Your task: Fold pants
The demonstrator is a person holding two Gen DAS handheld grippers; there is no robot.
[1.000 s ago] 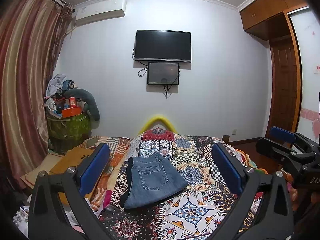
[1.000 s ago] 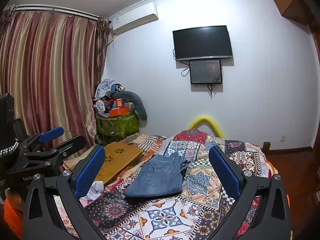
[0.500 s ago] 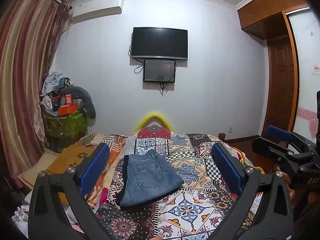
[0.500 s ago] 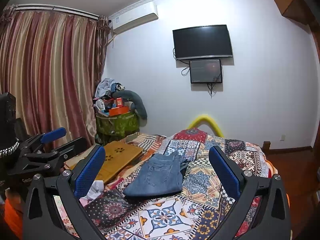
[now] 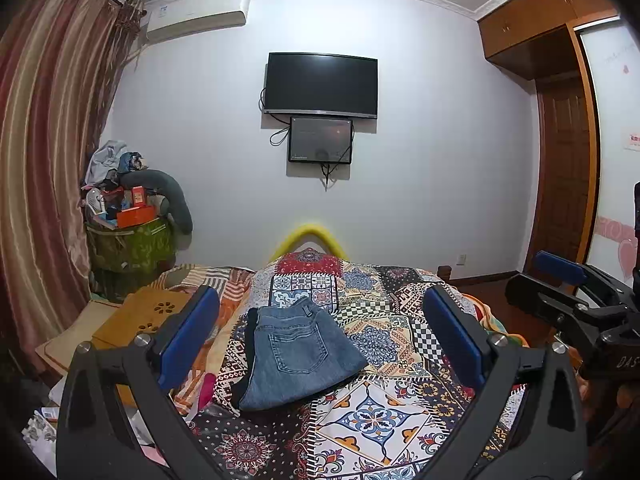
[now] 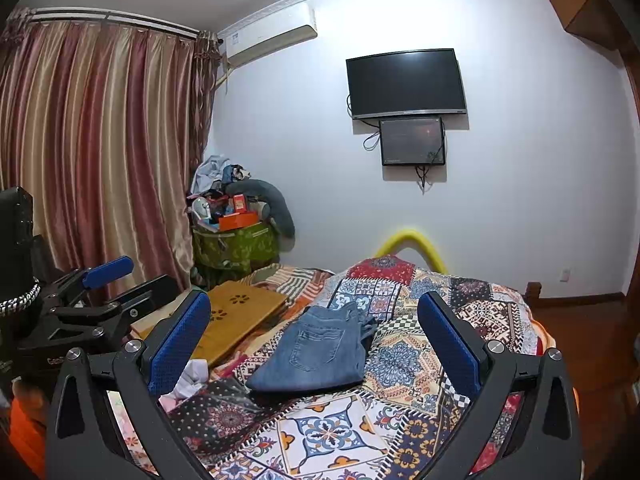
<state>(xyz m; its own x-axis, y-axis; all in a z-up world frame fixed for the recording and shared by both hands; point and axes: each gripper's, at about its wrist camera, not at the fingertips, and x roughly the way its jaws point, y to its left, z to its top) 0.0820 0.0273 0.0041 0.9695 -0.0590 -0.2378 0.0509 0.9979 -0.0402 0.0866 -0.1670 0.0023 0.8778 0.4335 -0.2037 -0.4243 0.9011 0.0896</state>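
Observation:
Blue jeans (image 5: 298, 354) lie folded into a compact rectangle on the patchwork bedspread (image 5: 376, 412), back pocket facing up; the right wrist view shows the same jeans (image 6: 320, 350) from the other side. My left gripper (image 5: 320, 340) is held back from the bed and above it, open, with nothing between its blue pads. My right gripper (image 6: 314, 344) is likewise open and empty, well short of the jeans. Each gripper also shows at the edge of the other's view, the right gripper (image 5: 568, 284) at the right and the left gripper (image 6: 104, 280) at the left.
A wooden lap tray (image 6: 240, 314) lies on the bed left of the jeans. A green bin piled with clutter (image 5: 128, 236) stands by the striped curtain (image 6: 92, 152). A television (image 5: 320, 84) hangs on the far wall. A wooden door (image 5: 564, 176) is at the right.
Both grippers stay open. The left gripper has tilted up and turned slightly right, so the jeans sit lower in its view. The right wrist view is almost unchanged.

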